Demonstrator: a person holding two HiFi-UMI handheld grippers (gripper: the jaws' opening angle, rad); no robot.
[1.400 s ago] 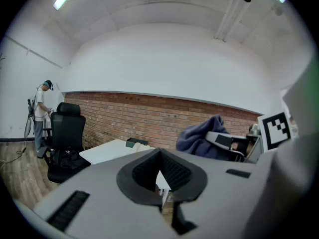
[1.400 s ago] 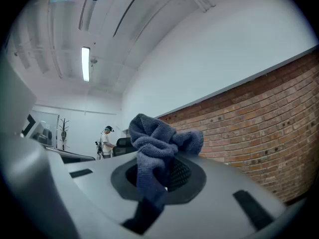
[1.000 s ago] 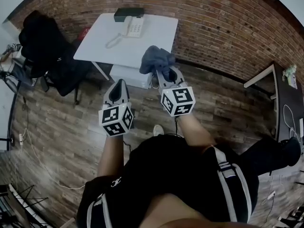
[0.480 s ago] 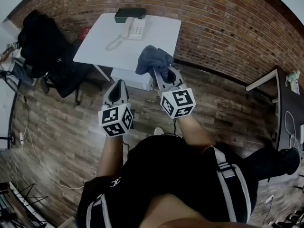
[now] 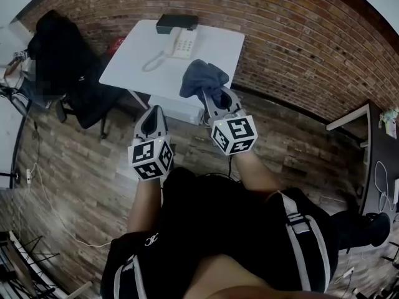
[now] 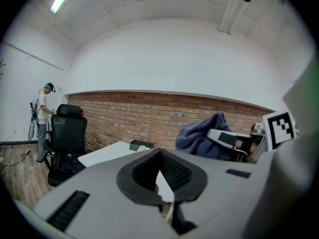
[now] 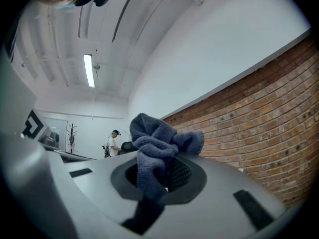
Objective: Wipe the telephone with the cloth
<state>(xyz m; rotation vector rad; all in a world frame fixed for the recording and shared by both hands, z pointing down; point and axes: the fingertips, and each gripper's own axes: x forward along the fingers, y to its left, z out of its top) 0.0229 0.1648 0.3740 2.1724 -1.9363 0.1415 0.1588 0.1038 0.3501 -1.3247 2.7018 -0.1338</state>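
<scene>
Both near the table (image 5: 218, 48): right hand-held gripper (image 5: 211, 96) clamps cloth (image 5: 201, 78), left hand-held gripper (image 5: 154, 109) closed, telephone (image 5: 184, 42) beyond.

Left gripper (image 5: 155, 109) closed, right gripper (image 5: 212, 96) on cloth (image 5: 198, 76)

Ceiling tube lights (image 7: 89, 70) give a cool, even brightness; the white table (image 5: 215, 45) nearly glares, with only soft shadow under it. Every view bows hard toward black corners. The cloth (image 7: 157, 143) looks sharp, the far room perhaps slightly soft.
</scene>
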